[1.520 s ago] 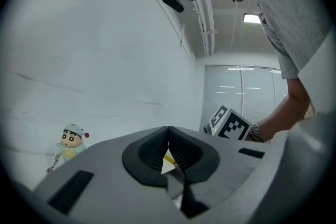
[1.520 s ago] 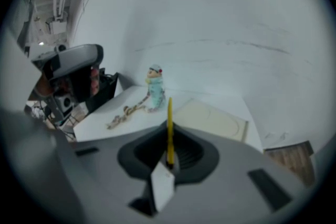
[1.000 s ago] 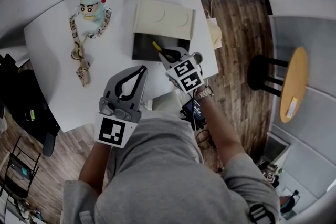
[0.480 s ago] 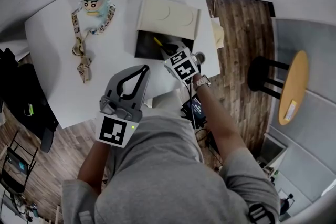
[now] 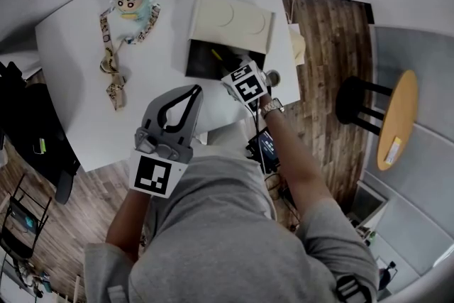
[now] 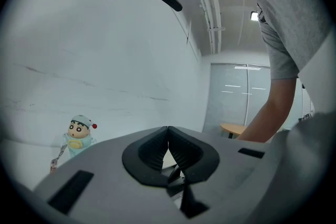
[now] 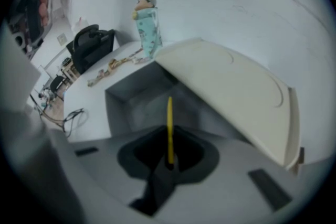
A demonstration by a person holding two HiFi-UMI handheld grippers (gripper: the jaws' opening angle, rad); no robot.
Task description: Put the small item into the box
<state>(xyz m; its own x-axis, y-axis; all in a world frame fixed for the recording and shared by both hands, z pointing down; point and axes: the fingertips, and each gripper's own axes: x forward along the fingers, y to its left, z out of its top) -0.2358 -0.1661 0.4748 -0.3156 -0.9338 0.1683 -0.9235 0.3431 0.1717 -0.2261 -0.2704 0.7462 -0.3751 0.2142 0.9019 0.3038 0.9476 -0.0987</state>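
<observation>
Right claw (image 7: 169,162) pinches a thin yellow stick (image 7: 169,126) over the open box (image 7: 131,99).

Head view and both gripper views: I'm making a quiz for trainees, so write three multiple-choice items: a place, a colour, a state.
1. Where is the doll? A in the box; B on the table, left of the box in the head view; C on the floor.
2. What colour is the small item in the right gripper? A yellow; B red; C blue.
3. How do the left gripper's jaws stand? A wide apart; B shut on the item; C together, empty.
B: it stands on the white tabletop. A: a thin yellow strip shows between the jaws. C: they meet with nothing between.
</observation>
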